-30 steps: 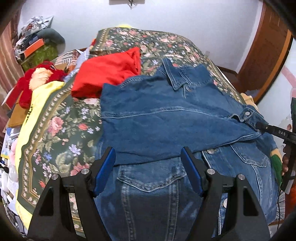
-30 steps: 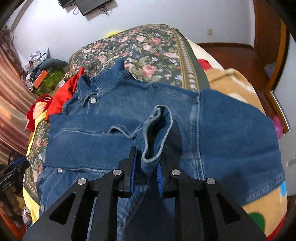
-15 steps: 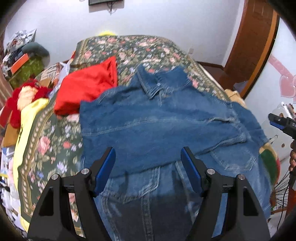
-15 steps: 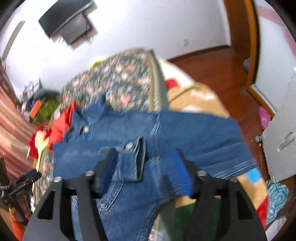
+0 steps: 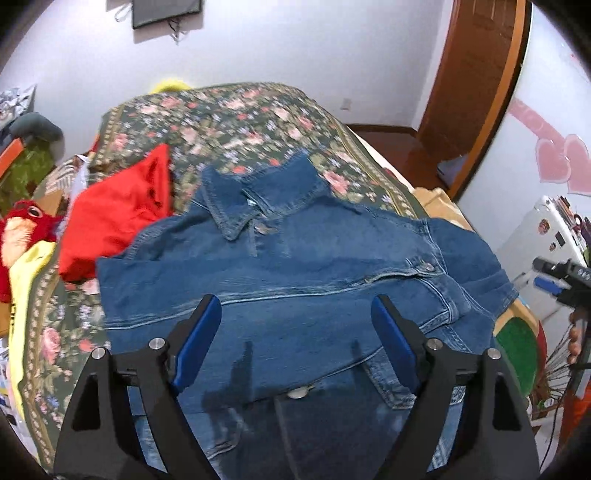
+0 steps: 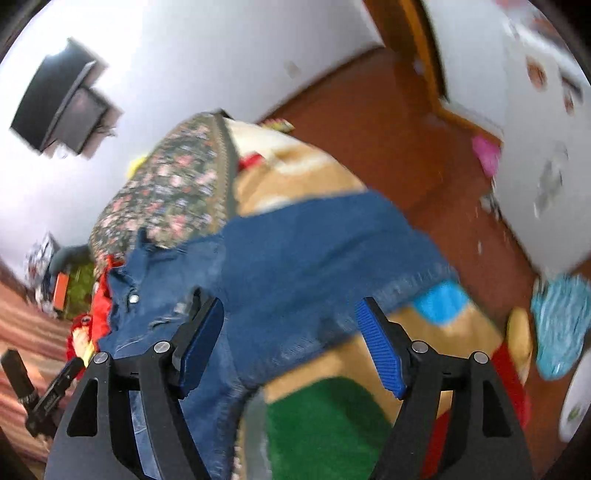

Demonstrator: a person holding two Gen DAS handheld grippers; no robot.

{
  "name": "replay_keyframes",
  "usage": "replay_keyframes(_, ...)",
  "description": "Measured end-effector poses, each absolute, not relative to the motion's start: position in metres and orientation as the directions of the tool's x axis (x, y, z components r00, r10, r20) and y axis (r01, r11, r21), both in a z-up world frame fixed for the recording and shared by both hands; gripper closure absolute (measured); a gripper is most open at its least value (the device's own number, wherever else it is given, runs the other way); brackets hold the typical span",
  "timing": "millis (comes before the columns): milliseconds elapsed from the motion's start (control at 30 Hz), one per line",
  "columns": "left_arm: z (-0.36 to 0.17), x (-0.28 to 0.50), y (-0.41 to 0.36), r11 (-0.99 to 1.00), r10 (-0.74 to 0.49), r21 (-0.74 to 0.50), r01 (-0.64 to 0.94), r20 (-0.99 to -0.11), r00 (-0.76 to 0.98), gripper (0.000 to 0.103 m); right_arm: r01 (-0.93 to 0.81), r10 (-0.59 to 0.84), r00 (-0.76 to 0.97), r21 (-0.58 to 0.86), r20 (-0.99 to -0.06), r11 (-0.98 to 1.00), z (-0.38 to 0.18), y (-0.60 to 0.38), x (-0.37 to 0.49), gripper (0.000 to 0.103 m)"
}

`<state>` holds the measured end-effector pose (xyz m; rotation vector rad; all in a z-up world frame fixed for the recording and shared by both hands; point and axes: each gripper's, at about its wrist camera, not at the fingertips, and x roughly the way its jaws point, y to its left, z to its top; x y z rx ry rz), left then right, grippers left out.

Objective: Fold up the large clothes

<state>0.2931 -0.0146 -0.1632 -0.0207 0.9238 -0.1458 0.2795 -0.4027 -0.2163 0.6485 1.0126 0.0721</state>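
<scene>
Floral bedspread holds denim jacket beside red garment.

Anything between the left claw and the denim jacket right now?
Nothing visible. The left claw hangs open directly over the blue denim jacket spread on the floral bedspread, with only bare denim between its fingers. The folded red garment lies off to the side, by the collar.

Floral bedspread covering the bed; red garment at 9 o'clock on it; red plush toy at the far 9 o'clock edge. Wall-mounted television at 12 o'clock; wooden door at 2 o'clock; pink heart decals at 3 o'clock.
</scene>
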Motion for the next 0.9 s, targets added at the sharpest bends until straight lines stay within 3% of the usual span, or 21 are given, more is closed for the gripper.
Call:
replay_keyframes(300, -0.193, 0.309, -0.029, 0.987, -0.145, -0.085, 0.136, -0.835, 0.531, 0.020, 0.403, 0.417, 0.523, 0.647, -0.743, 0.647, -0.275, -0.441, 0.291, 0.031)
replay_keyframes(633, -0.209, 0.312, -0.023, 0.989, -0.130, -0.077, 0.126, -0.857, 0.498, 0.020, 0.475, 0.288, 0.505, 0.540, -0.814, 0.695, -0.286, -0.437, 0.327, 0.029)
replay_keyframes(733, -0.210, 0.310, -0.019, 0.989, -0.132, -0.081, 0.123, -0.859, 0.494, 0.020, 0.485, 0.250, 0.498, 0.505, -0.830, 0.713, -0.280, -0.436, 0.330, 0.045)
replay_keyframes(800, -0.209, 0.308, -0.016, 0.989, -0.133, -0.085, 0.118, -0.859, 0.495, 0.020, 0.473, 0.215, 0.506, 0.476, -0.836, 0.741, -0.270, -0.434, 0.328, 0.074)
replay_keyframes(867, -0.208, 0.305, -0.013, 0.989, -0.138, -0.094, 0.114, -0.857, 0.497, 0.020, 0.438, 0.224, 0.541, 0.499, -0.811, 0.748, -0.256, -0.433, 0.323, 0.087)
replay_keyframes(900, -0.206, 0.303, -0.010, 0.989, -0.144, -0.100, 0.113, -0.854, 0.500, 0.020, 0.426, 0.220, 0.555, 0.502, -0.802, 0.753, -0.249, -0.432, 0.320, 0.087)
